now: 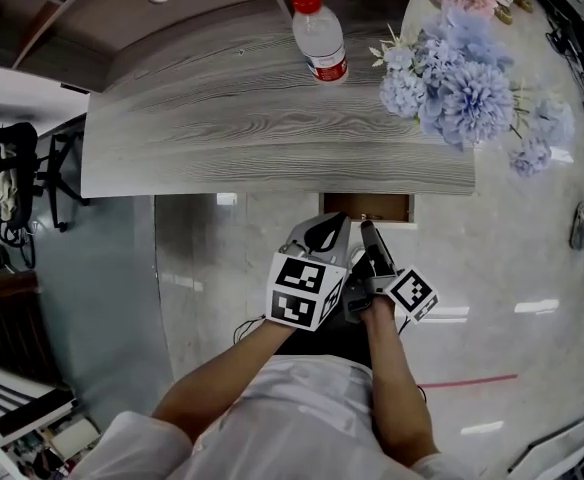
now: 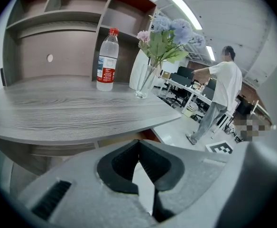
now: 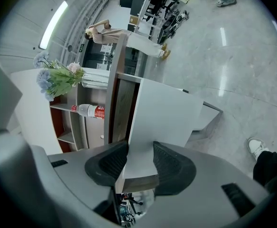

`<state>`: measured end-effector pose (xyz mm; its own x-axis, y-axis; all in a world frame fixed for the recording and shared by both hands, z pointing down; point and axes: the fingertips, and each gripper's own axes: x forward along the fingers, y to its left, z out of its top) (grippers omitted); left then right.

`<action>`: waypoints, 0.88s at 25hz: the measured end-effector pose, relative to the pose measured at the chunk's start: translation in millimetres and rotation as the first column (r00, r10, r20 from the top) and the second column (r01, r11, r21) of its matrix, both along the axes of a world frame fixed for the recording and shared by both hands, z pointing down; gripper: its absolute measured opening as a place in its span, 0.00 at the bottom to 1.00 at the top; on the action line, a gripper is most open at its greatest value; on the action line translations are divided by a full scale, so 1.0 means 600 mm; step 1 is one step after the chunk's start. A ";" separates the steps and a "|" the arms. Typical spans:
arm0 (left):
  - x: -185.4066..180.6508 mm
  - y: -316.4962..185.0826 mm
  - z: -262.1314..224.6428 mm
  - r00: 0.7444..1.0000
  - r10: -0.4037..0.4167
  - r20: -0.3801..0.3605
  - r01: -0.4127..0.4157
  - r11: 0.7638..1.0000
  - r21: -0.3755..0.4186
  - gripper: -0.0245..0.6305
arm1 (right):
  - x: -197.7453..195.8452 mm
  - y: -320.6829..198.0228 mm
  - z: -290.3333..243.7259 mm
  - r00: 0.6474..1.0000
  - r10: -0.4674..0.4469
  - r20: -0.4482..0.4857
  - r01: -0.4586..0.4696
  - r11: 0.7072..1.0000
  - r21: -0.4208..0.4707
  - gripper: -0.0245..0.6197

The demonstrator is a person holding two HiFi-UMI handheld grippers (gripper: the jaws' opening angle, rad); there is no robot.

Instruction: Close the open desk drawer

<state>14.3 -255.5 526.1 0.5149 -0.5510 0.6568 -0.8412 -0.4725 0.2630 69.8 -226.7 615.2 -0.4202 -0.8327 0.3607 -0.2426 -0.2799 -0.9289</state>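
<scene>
The drawer (image 1: 366, 209) is open, pulled a short way out from under the front edge of the grey wood-grain surface (image 1: 272, 128), right of its middle. Its inside is brown wood. Its front panel (image 3: 163, 112) is flat and pale grey with a wood-coloured edge.

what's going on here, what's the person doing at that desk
A person holds a gripper in each hand at the front of a grey desk. The right gripper has its jaws closed on the front of the open drawer, which sticks out from under the desktop. The left gripper is beside it, jaws shut and empty. The drawer is not yet pushed in.
</scene>
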 end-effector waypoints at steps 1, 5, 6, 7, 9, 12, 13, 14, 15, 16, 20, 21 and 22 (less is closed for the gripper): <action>0.000 -0.001 -0.001 1.000 -0.004 0.000 0.004 1.000 0.002 0.05 | 0.001 -0.004 0.000 1.000 0.002 0.000 -0.002 1.000 0.001 0.29; -0.004 -0.005 -0.005 1.000 -0.020 0.000 0.020 1.000 0.013 0.05 | 0.005 -0.036 -0.002 1.000 -0.007 -0.004 0.008 1.000 0.030 0.29; -0.007 -0.005 -0.004 1.000 -0.025 0.001 0.025 1.000 0.012 0.05 | 0.005 -0.041 -0.002 1.000 -0.012 -0.003 0.012 0.999 0.034 0.29; -0.010 -0.004 -0.004 1.000 -0.030 0.003 0.030 0.999 0.011 0.05 | 0.007 -0.043 0.001 1.000 -0.017 -0.008 0.017 0.999 0.029 0.29; -0.015 -0.004 -0.002 0.999 -0.039 0.005 0.039 0.999 0.010 0.05 | 0.012 -0.041 0.008 0.999 -0.023 -0.028 0.023 1.000 0.002 0.29; -0.019 -0.007 -0.004 0.999 -0.051 0.003 0.051 0.999 0.014 0.05 | 0.012 -0.056 0.007 1.000 -0.019 -0.025 0.019 1.000 0.018 0.30; -0.021 -0.008 -0.004 0.999 -0.054 0.003 0.054 0.998 0.015 0.05 | 0.012 -0.062 0.007 0.999 -0.019 -0.026 0.019 1.000 0.022 0.30; -0.022 -0.008 -0.004 0.998 -0.057 0.003 0.057 0.998 0.016 0.05 | 0.012 -0.070 0.005 1.000 -0.020 -0.021 0.021 0.999 0.035 0.30; -0.024 -0.008 -0.005 0.998 -0.060 0.004 0.060 0.998 0.016 0.05 | 0.010 -0.078 0.003 1.000 -0.022 -0.012 0.023 0.998 0.051 0.30; -0.026 -0.008 -0.005 0.998 -0.062 0.008 0.062 0.998 0.017 0.05 | 0.008 -0.087 -0.001 1.000 -0.025 0.000 0.025 0.997 0.071 0.30; -0.037 -0.013 -0.009 0.997 -0.082 0.015 0.082 0.996 0.021 0.05 | 0.004 -0.107 -0.006 0.999 -0.037 0.025 0.034 0.994 0.103 0.30; -0.038 -0.014 -0.010 0.996 -0.090 0.014 0.090 0.996 0.021 0.05 | 0.004 -0.111 -0.004 0.999 -0.043 0.020 0.041 0.994 0.100 0.30; -0.039 -0.016 -0.011 0.995 -0.098 0.014 0.098 0.995 0.022 0.05 | 0.007 -0.113 0.000 0.999 -0.050 0.006 0.050 0.995 0.089 0.30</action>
<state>-9.4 -265.1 519.6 0.4482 -0.6124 0.6512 -0.8873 -0.3932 0.2410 73.7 -294.5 614.9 -0.4645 -0.8392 0.2828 -0.2467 -0.1841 -0.9514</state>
